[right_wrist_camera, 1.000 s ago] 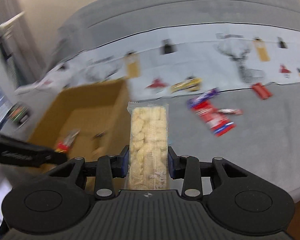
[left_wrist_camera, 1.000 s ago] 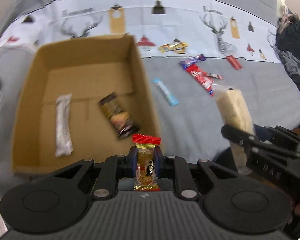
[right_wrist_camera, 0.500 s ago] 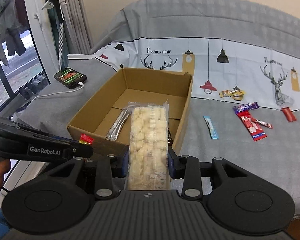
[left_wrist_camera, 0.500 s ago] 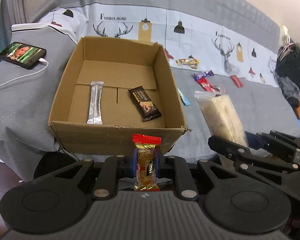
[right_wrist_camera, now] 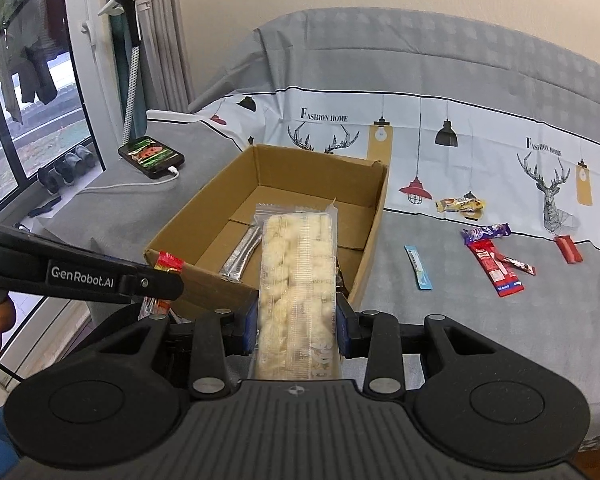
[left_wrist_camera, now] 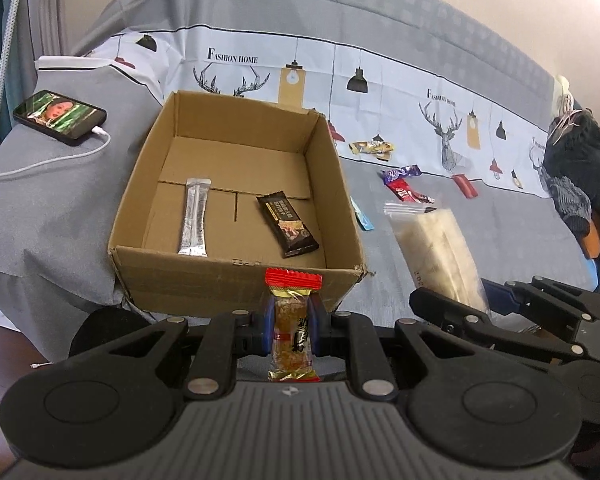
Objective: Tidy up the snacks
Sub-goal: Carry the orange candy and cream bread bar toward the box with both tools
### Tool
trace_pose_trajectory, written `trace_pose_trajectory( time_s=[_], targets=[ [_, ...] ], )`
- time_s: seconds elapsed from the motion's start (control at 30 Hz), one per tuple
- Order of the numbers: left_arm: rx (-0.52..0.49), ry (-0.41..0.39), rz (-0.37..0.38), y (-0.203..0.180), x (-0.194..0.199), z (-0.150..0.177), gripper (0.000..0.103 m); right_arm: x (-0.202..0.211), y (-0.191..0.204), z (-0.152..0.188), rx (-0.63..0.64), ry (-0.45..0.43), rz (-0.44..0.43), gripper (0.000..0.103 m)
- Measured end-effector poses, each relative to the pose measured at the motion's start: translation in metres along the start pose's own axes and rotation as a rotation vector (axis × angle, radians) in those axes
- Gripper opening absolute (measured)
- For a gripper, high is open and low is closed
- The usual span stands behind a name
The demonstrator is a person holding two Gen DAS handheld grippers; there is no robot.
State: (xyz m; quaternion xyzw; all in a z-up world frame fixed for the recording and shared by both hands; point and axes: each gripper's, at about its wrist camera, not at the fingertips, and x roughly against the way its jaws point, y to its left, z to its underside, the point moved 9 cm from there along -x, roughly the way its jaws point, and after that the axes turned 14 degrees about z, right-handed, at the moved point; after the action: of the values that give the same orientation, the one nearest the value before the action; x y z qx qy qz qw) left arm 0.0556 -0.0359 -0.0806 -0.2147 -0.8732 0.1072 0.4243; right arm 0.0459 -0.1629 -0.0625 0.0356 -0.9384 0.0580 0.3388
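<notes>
Carrying stage, two items: left claw [left_wrist_camera: 293, 326] clamped a small red-topped snack [left_wrist_camera: 293, 320]; right claw [right_wrist_camera: 297, 322] clamped a long puffed-rice pack [right_wrist_camera: 298, 280]. Both hung just short of the cardboard box [left_wrist_camera: 236, 280] near wall. Next judged: advance over rim, release inside.

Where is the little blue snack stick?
In the right wrist view, the blue snack stick lies on the grey bed cover, just right of the cardboard box and left of the red packet.
</notes>
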Motion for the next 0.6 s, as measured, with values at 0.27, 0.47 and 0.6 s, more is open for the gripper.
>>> trace_pose_trajectory(
  time_s=[0.27,0.47,0.6],
  targets=[
    [-0.001,0.012,0.002,0.0,-0.004,0.001,0.019,-0.001,-0.002,0.002,-0.015,0.008,-0.001,0.038],
    [0.009,0.026,0.0,0.003,-0.01,0.003,0.019,-0.005,-0.003,0.004,-0.021,0.021,-0.003,0.038],
    [0.013,0.033,0.001,0.005,-0.014,0.003,0.019,-0.009,-0.003,0.005,-0.023,0.032,-0.002,0.038]
  ],
)
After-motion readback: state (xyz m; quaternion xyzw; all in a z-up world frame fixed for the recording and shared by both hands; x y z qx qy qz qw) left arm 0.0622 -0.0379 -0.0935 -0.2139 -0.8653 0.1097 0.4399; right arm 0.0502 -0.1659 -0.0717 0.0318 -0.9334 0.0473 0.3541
